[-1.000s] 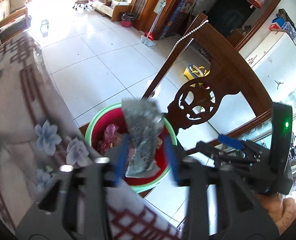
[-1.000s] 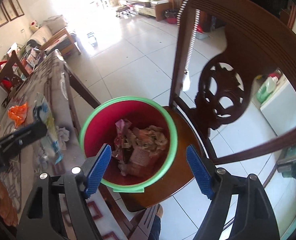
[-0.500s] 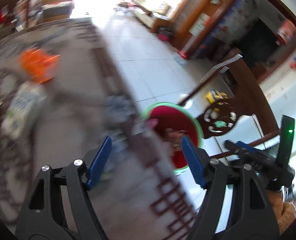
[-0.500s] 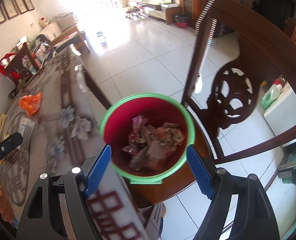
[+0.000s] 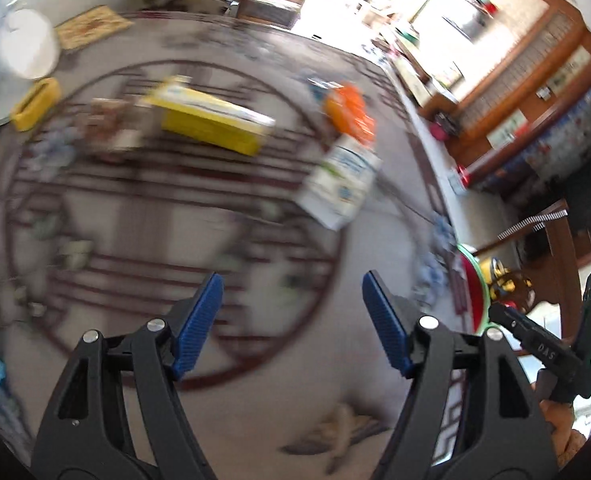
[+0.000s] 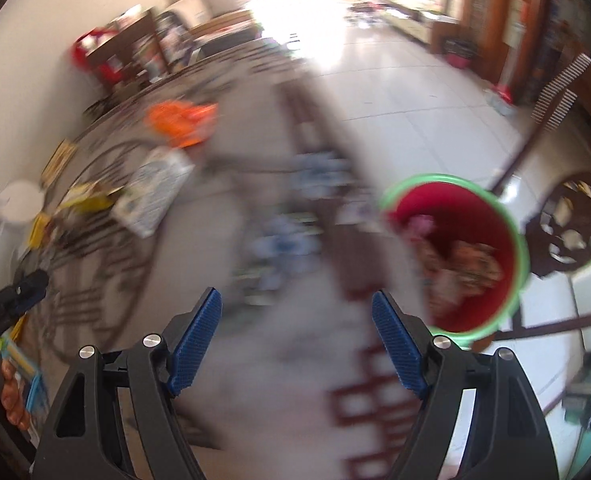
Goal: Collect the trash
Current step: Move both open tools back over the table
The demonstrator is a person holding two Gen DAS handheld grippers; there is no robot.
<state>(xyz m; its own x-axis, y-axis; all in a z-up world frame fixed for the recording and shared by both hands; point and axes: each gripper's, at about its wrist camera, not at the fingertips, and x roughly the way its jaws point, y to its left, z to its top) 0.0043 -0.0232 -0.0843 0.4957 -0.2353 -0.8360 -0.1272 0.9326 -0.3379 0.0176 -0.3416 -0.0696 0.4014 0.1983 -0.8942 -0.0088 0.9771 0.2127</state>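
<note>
now swung off the red bin (image 6: 475,280), wrapper dropped a second ago; left gripper (image 5: 291,328) and right gripper (image 6: 295,340) jaws apart, empty. white packet (image 5: 339,184) ahead-right of left jaws on tabletop (image 5: 255,392), likely next.

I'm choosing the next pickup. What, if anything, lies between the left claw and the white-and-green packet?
Nothing visible: only bare tablecloth lies between the open left claw and the white-and-green packet.
</note>
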